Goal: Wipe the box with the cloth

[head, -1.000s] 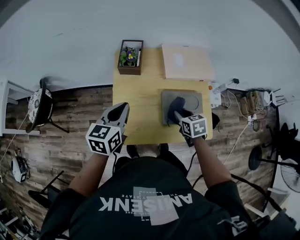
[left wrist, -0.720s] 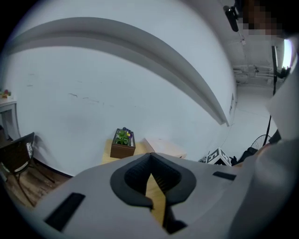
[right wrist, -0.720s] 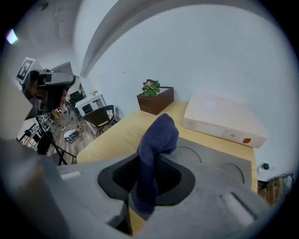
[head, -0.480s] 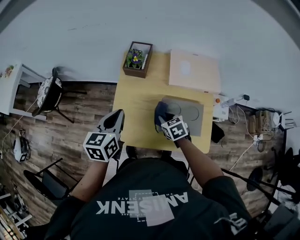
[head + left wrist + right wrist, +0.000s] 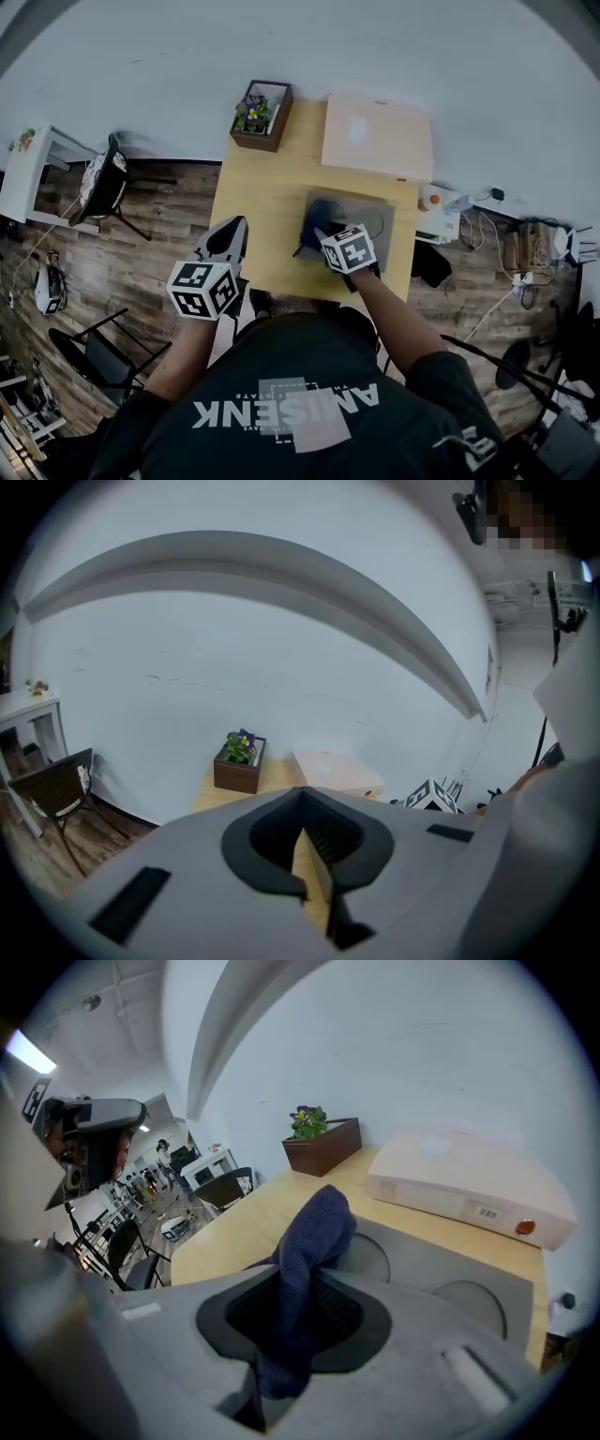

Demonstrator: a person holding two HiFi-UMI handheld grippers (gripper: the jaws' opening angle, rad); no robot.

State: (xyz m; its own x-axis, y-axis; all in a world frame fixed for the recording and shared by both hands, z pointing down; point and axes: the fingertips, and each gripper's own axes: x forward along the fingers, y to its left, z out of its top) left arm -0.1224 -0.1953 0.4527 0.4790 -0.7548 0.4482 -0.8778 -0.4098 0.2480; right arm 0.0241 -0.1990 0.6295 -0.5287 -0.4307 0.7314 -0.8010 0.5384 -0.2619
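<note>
A flat grey box [image 5: 367,223] with round hollows in its top lies on the yellow table [image 5: 258,202]. My right gripper [image 5: 325,231] is shut on a dark blue cloth [image 5: 317,216], which rests on the left end of the box. The right gripper view shows the cloth [image 5: 317,1237] rising folded from between the jaws of that gripper [image 5: 295,1326], over the box [image 5: 450,1288]. My left gripper [image 5: 232,232] hangs at the table's front left corner, shut and empty, away from the box. Its jaws [image 5: 305,855] show only a thin slit.
A brown planter [image 5: 256,114] with purple flowers stands at the table's back left corner, and a pale flat case [image 5: 377,137] lies behind the box. A black chair [image 5: 103,187] stands on the wooden floor at the left. Cables and a white device [image 5: 439,200] lie right of the table.
My right gripper has dragged the cloth leftward over the box, from near its middle to its left end. The left gripper has stayed at the table's front left corner.
</note>
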